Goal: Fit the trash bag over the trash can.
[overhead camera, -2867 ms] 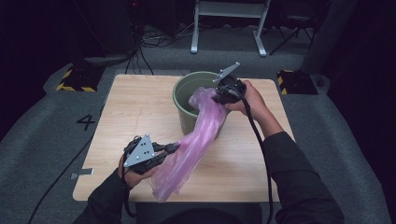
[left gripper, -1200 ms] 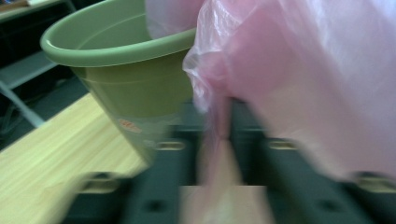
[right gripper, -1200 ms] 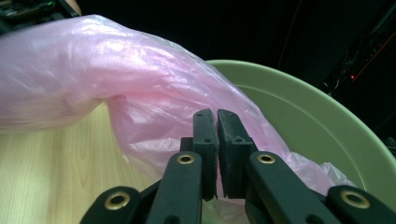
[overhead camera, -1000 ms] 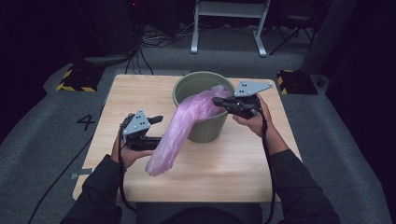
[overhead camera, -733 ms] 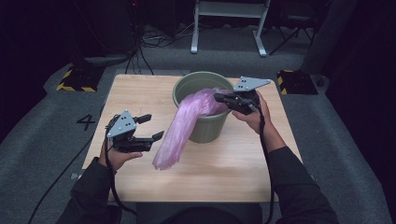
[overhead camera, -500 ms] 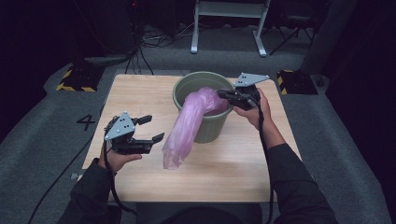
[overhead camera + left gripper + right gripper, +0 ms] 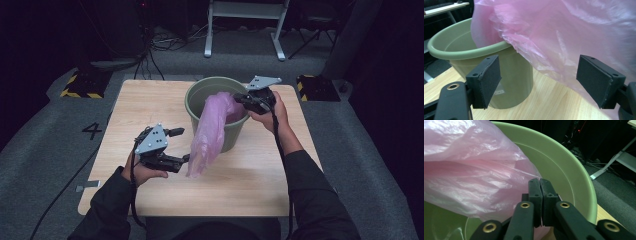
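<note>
A green bucket stands upright at the back middle of the wooden table. A thin pink plastic bag comes out of its mouth and hangs down its front wall to the tabletop. My right gripper reaches over the right rim, its jaws together on the bag's upper end, though they have just been opening. In the right gripper view the right gripper pinches the bag inside the bucket. My left gripper stands open beside the bag's lower end, jaws just opening wider. Its pads frame the bag and bucket without touching.
Grey carpet surrounds the table, with the number 4 marked at the left. Behind the table stand a white metal frame, cables and two yellow-and-black striped blocks. Bare wood lies on the table's left and front.
The bag's lower end has dropped from a slanting stretch to hang down the bucket's front. My left gripper pulled away to the left, then came back right toward the bag.
</note>
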Tool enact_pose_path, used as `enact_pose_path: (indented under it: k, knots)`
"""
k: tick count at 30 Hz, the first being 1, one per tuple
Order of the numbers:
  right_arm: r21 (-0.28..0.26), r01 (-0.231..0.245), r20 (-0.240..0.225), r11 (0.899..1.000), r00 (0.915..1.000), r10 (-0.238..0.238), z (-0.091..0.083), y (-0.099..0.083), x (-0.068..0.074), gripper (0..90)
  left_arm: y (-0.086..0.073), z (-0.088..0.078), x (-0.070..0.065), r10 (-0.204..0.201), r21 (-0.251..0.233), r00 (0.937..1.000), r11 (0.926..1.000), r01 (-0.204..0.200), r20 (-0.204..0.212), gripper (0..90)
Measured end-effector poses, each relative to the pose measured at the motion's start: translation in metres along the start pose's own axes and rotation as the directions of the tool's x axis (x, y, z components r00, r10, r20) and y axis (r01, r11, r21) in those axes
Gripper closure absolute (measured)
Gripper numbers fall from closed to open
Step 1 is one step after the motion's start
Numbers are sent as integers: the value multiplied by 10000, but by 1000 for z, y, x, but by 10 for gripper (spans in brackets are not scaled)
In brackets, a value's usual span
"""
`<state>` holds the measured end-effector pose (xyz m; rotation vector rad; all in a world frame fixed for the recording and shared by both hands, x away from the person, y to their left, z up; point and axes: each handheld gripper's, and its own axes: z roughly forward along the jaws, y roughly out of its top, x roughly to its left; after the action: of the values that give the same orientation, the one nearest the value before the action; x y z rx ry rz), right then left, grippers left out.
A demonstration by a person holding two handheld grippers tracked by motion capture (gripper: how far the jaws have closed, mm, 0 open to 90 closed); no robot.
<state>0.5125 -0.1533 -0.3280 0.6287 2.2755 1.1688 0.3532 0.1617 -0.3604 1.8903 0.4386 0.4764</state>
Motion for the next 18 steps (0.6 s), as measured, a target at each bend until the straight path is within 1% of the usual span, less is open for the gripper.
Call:
enact_pose_path:
  k: [2,3,4,5,6,7,8,9,11,13,14,15,16,17,18]
  knots:
    - [-27,-58,108,10000,9999,58,-2,0,0,780,1,4,-1,7,60,9999,10000,-6,-165,291]
    - [-87,-85,86,9999,9999,85,-3,-1,0,758,2,7,-1,29,87,9992,10000,-25,-408,317]
    - [-173,-78,10,9998,10000,78,-7,-2,1,718,3,8,-1,25,39,9993,10000,-23,-365,373]
    - [-268,-116,-37,9996,9999,115,-9,-3,1,681,3,10,-1,31,-8,9988,10000,-31,-488,442]
    - [-376,-237,-187,9990,9996,230,-14,-6,1,625,4,11,-1,84,52,9976,10000,-81,-680,598]
    - [-376,-237,-187,9990,9996,230,-14,-6,1,625,5,13,0,148,86,9973,9999,-142,-713,598]
    - [-446,-229,-249,9987,9995,218,-17,-7,2,587,5,14,0,257,120,9968,9996,-249,-751,637]
    - [-548,-270,-379,9981,9990,249,-20,-8,3,536,5,15,-1,363,212,9953,9992,-345,-900,680]
    - [-819,-251,-708,9963,9973,193,-30,-11,7,450,5,16,1,411,192,9950,9990,-395,-913,751]
    - [-1096,-197,-919,9938,9957,96,-39,-13,12,413,5,17,1,446,141,9948,9990,-435,-920,811]
    - [-1242,-144,-1066,9922,9943,10,-44,-13,16,396,5,18,2,441,104,9952,9990,-434,-869,840]
    - [-1426,89,-1189,9897,9926,-261,-52,-13,23,365,6,18,2,434,58,9959,9991,-431,-796,888]
    - [-1426,89,-1189,9897,9926,-261,-52,-13,23,365,6,19,2,521,48,9959,9986,-519,-741,888]
    - [-1498,190,-1273,9885,9911,-383,-56,-13,27,353,6,20,1,560,31,9966,9984,-559,-604,897]
    - [-1648,300,-1403,9859,9887,-536,-61,-13,33,347,7,21,0,598,69,9965,9982,-595,-577,898]
